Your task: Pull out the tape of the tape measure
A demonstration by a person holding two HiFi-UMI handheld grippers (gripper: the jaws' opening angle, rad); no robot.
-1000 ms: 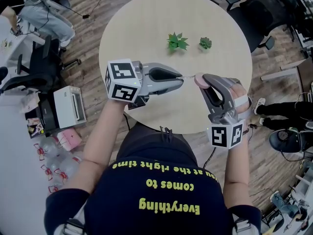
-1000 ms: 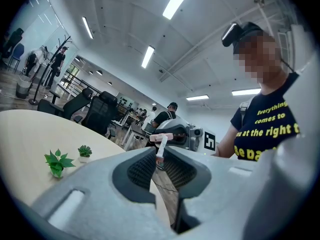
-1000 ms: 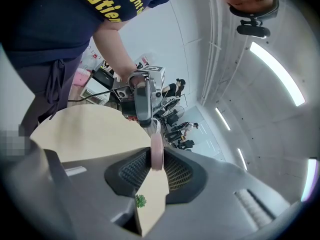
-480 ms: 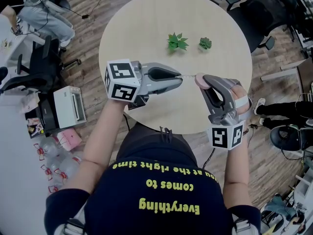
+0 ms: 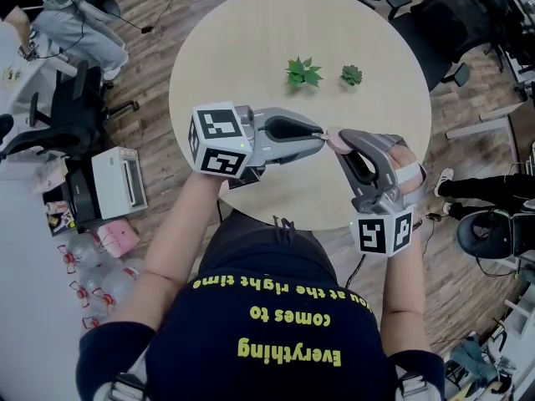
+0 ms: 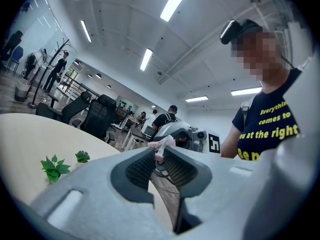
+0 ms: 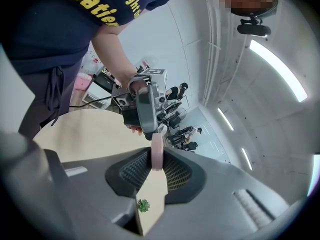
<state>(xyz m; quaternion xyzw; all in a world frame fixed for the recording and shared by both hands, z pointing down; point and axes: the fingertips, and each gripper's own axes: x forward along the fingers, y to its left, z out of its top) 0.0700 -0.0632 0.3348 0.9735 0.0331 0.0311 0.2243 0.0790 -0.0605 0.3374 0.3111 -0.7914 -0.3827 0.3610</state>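
Right gripper (image 7: 155, 160) jaws, just tightening, clamp tape measure (image 7: 157, 145); left gripper (image 6: 160, 154) jaws pinch tape (image 6: 163, 143).

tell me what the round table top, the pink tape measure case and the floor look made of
table top: probably laminate or veneered board, matte pale beige, even with no visible grain.
tape measure case: likely moulded plastic, smooth pale pink, rounded edge.
floor: wood or wood-look planks, brown streaked grain and plank seams; which one can't be told.

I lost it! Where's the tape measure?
Head view, right of middle: tape measure pinched in the right hand-held gripper, whose jaws just tightened, above the table.
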